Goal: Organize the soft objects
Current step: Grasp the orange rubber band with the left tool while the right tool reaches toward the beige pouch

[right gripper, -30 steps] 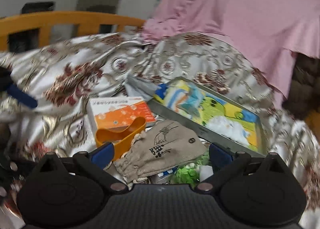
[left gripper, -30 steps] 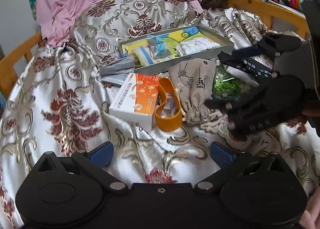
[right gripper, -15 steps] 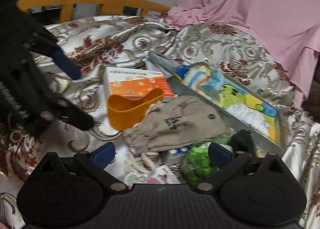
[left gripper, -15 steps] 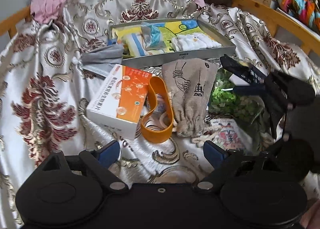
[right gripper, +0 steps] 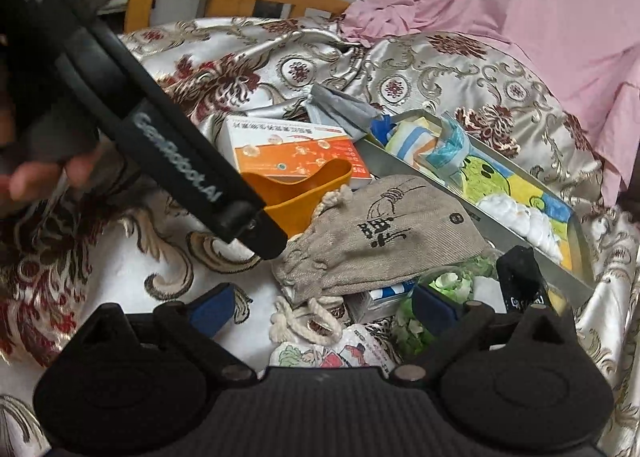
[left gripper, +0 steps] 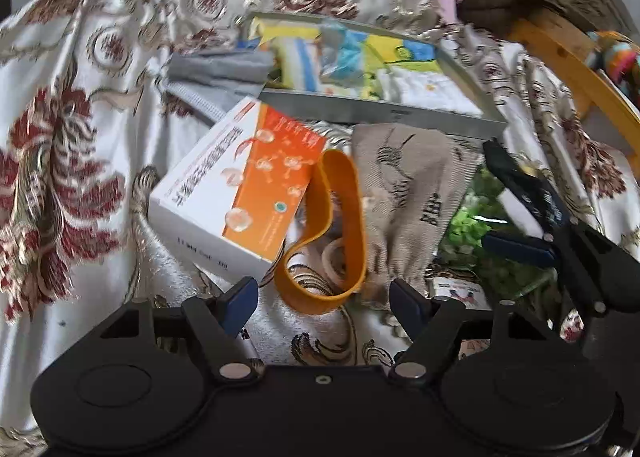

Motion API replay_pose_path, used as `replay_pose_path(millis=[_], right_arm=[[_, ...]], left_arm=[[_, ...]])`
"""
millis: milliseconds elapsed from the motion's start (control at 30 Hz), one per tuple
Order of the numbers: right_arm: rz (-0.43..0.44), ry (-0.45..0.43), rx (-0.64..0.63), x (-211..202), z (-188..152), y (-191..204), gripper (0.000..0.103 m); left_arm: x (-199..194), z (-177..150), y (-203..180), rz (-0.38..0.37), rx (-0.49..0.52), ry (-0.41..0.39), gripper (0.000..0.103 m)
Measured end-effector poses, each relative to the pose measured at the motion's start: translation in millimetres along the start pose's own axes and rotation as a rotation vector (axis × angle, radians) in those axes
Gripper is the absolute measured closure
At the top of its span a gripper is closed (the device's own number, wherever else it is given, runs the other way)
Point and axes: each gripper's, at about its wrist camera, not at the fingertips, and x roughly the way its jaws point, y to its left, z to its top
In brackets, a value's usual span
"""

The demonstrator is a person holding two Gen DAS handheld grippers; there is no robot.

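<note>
Pickup is the step in hand, as I judge it: my left gripper (left gripper: 322, 297) hangs over the orange band (left gripper: 324, 233), its jaws spread but closing, the loop's near end lying between the tips with no pad pressing it yet. The band lies just at 3 o'clock of the orange-and-white box (left gripper: 240, 189), with the linen pouch (left gripper: 408, 193) against its other side and the tray (left gripper: 384, 113) at 12 o'clock. My right gripper (right gripper: 322, 307) stands open, empty, above the pouch's cord end. Next I need to sink and pinch the band alone. Compared with a second ago, my left has come lower and closer, jaws narrower.
</note>
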Motion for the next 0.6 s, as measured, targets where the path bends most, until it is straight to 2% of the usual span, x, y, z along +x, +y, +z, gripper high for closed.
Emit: replay_pose_path(millis=[167,233,400,600], right_arm=[[0.043,0.000,0.117,4,4,-10,0.006],[0.042,0.003,0.137,6,5,-10,0.007],[0.026,0.024,0.231,14,9,-14,0.015],[-0.019,0.038,0.264,24,12,-13,0.026]], left_arm=[[7,3,7,0.008,-0.073,0.009,0.033],[7,5,13,0.007,-0.115,0.013,0.039],[13,7,25,-0.013,-0.199,0.032,0.044],[19,6,24,-0.027,-0.221,0.042,0.052]])
